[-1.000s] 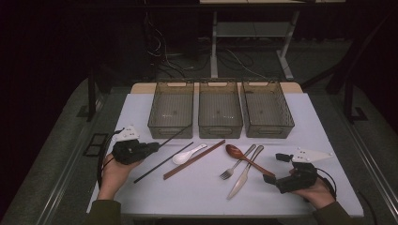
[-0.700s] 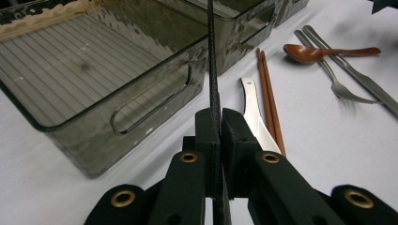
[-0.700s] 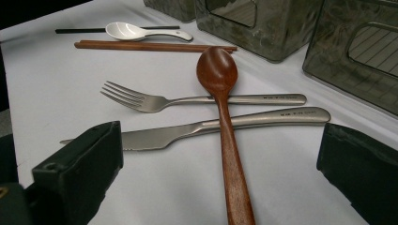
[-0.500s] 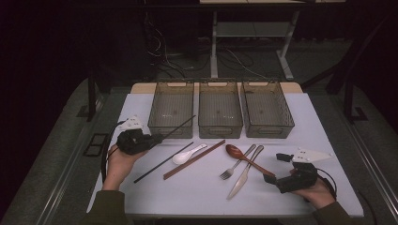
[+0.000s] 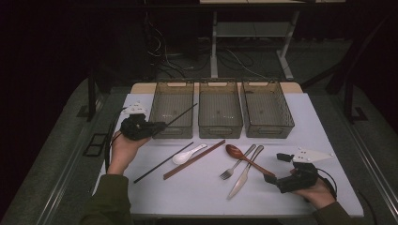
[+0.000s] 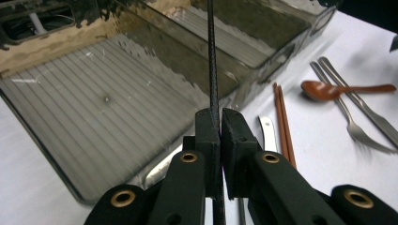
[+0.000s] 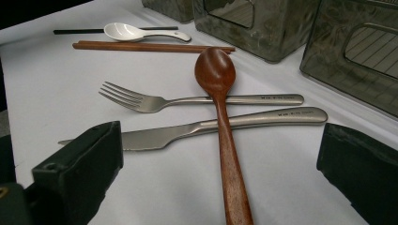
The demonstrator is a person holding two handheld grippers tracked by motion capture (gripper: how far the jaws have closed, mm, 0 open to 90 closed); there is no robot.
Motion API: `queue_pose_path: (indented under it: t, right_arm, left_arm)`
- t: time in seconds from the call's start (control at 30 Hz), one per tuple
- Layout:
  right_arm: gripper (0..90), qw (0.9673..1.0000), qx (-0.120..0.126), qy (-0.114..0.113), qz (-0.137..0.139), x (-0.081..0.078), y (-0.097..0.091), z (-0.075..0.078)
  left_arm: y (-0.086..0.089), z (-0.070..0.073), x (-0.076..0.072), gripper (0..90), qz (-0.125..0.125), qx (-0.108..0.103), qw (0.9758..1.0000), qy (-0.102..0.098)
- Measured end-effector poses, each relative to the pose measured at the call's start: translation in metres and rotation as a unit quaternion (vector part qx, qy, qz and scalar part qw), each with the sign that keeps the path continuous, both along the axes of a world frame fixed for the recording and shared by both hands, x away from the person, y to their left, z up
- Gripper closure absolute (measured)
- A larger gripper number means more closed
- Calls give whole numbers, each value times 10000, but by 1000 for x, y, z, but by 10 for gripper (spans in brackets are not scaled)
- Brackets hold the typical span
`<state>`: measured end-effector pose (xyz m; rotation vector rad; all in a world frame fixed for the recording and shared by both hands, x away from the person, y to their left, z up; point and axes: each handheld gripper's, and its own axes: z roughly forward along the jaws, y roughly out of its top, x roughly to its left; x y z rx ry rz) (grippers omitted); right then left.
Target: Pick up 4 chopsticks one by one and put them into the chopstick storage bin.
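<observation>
My left gripper (image 5: 157, 126) is shut on a thin black chopstick (image 5: 180, 115) and holds it off the table. The stick slants up over the near edge of the left clear bin (image 5: 173, 83). In the left gripper view the black chopstick (image 6: 212, 70) runs straight up from between the closed jaws, with the left bin (image 6: 94, 108) behind it. A second black chopstick (image 5: 162, 164) lies on the white table. My right gripper (image 5: 271, 180) rests open at the front right. The wooden spoon's handle (image 7: 225, 154) lies between its jaws, untouched.
Three clear bins stand in a row at the back, the middle bin (image 5: 220, 83) and right bin (image 5: 265, 84) among them. On the table lie a white spoon (image 5: 187, 153), brown chopsticks (image 5: 195, 159), a fork (image 5: 237, 164) and a knife (image 5: 244, 176).
My left gripper has risen and moved away from the person toward the left bin, carrying the black chopstick. The right gripper has stayed put.
</observation>
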<state>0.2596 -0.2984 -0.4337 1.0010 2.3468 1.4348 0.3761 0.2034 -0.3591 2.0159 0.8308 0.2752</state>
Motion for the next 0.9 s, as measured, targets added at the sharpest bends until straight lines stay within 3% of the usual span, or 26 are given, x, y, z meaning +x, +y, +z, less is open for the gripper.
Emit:
queue_pose_path:
  t: [0.5,0.67,0.9]
  right_arm:
    - [5,10000,1,3,-5,0,-1,0]
    - [5,10000,8,-1,-3,0,-1,0]
    - [5,10000,6,14,11,0,-2,0]
  left_arm:
    - [-8,3,51,849,459,131,9988,128]
    - [-11,1,69,849,748,288,9967,163]
    - [-19,-6,83,849,1046,434,9933,211]
